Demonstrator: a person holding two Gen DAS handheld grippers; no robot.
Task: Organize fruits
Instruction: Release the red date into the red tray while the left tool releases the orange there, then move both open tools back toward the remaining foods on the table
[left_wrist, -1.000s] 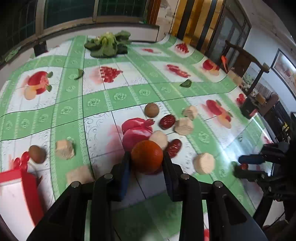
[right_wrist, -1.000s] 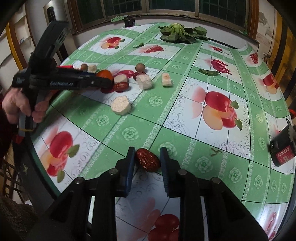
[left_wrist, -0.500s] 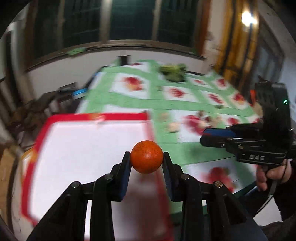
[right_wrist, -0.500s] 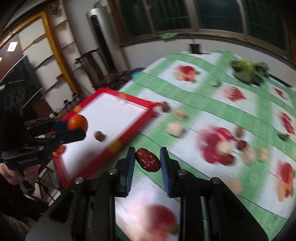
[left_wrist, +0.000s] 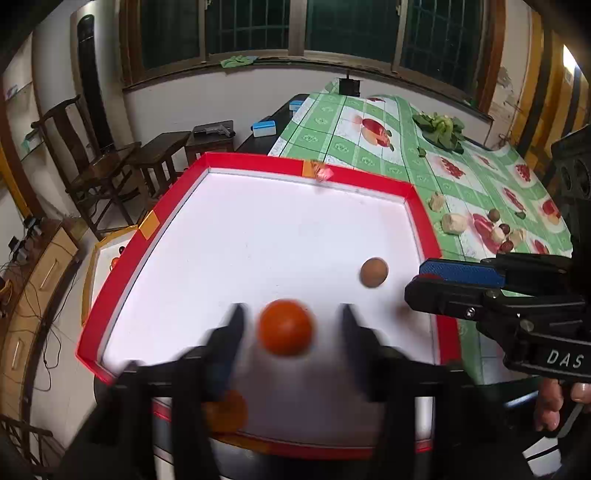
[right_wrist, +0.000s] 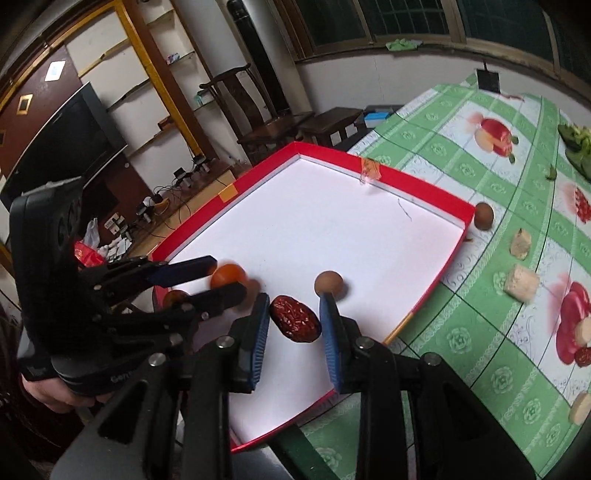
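Since half a second ago both grippers have been carried fully over the red-rimmed tray (left_wrist: 424, 216), and their jaws, clenched on fruit then, are now seen parted. Wide white floor is left free across the tray's far half; its low red wall bounds every side, and the right wall meets the green tablecloth (right_wrist: 480, 369), where pale chunks (right_wrist: 522, 282) and another brown fruit (right_wrist: 483, 216) lie just outside the rim. One brown round fruit (left_wrist: 373, 272) is already resting inside, near the right wall. The left gripper (left_wrist: 290, 328) is spread wide, and the orange (left_wrist: 286, 326) is seen between its blurred fingers with gaps either side (whether it is falling or resting cannot be told). The right gripper (right_wrist: 293, 325) is likewise released: the red date (right_wrist: 294, 324) sits between the blue pads (right_wrist: 258, 339), close to both but not visibly pinched, its long axis slanting from upper left to lower right, over the tray's near part.
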